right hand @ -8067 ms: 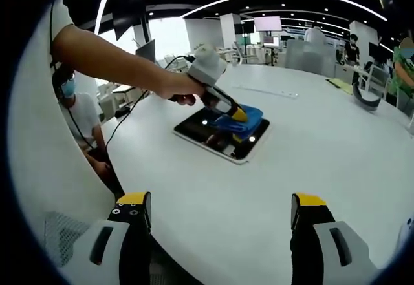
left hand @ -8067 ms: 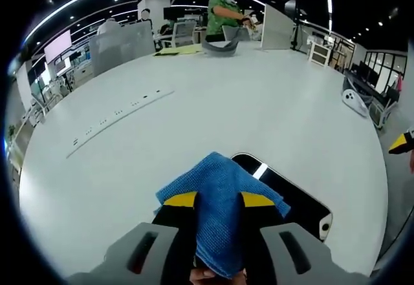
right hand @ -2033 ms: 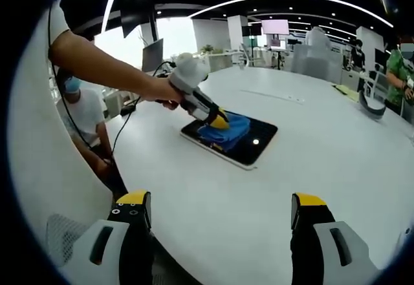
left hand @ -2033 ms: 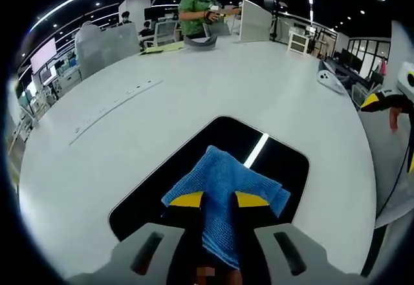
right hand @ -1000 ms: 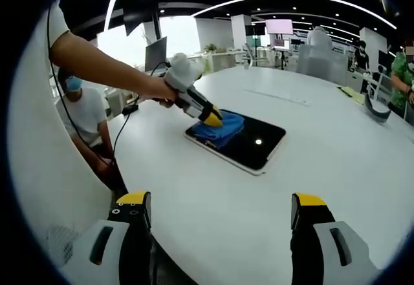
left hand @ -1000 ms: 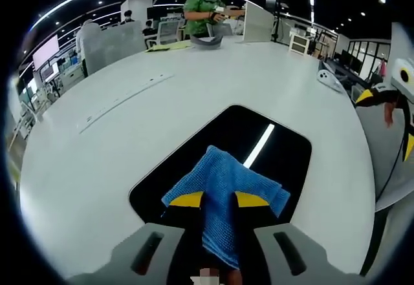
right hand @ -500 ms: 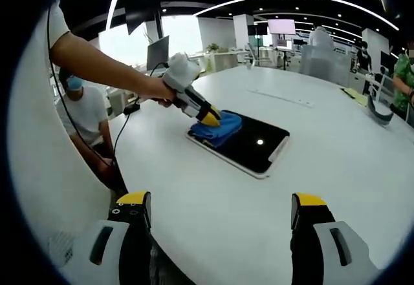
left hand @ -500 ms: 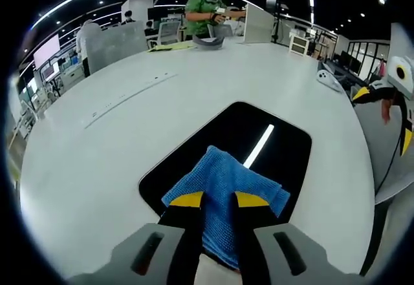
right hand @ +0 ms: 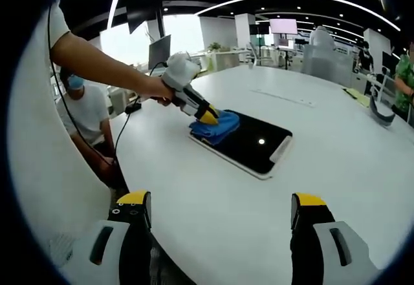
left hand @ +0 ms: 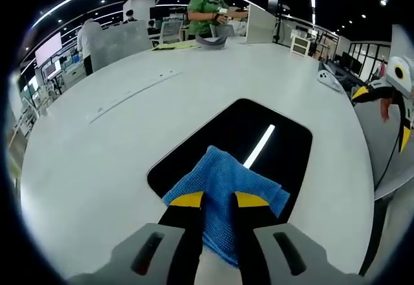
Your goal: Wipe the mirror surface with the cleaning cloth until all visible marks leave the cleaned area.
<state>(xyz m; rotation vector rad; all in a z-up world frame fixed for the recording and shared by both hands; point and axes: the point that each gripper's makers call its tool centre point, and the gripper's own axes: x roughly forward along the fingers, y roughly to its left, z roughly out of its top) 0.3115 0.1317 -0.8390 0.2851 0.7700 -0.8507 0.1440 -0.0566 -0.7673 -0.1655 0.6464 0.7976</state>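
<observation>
Our left gripper (left hand: 211, 199) squeezes the cloth (left hand: 223, 181) on the mirror (left hand: 259, 143). Our right gripper (right hand: 222, 211) is wide apart, holding nothing.

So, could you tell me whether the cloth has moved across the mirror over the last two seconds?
Yes. The cloth has slid along the mirror to its end nearest the person's arm.

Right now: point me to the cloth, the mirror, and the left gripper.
blue cloth (left hand: 223, 181), left gripper view, middle of the fabric.
mirror (right hand: 255, 146), right gripper view, bare dark glass.
left gripper (right hand: 208, 115), right gripper view, yellow tips on the cloth.
</observation>
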